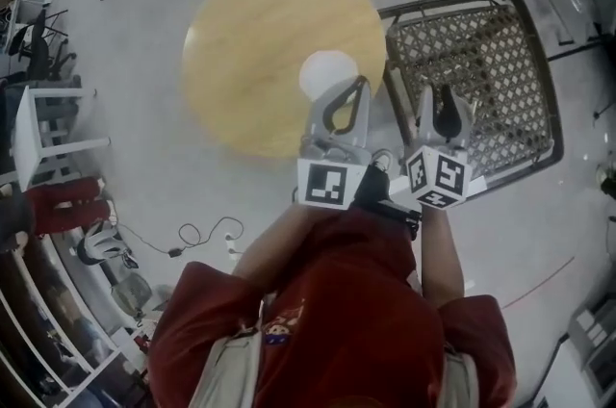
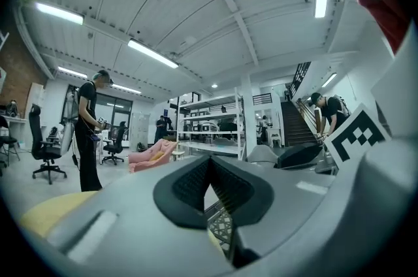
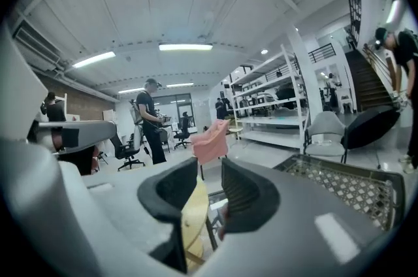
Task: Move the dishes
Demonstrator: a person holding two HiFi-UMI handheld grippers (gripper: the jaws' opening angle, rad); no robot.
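Head view: 1 white dish (image 1: 322,72) is seen on the round wooden surface (image 1: 252,60), just beyond the left tool (image 1: 362,85); the right tool (image 1: 438,94) is held over the lattice surface (image 1: 486,60). Left gripper view: tips pressed together, nothing held. Right gripper view: jaws slightly spread, empty. Step judged: approach, dish not yet gripped; the left tool must be opened for the rim.
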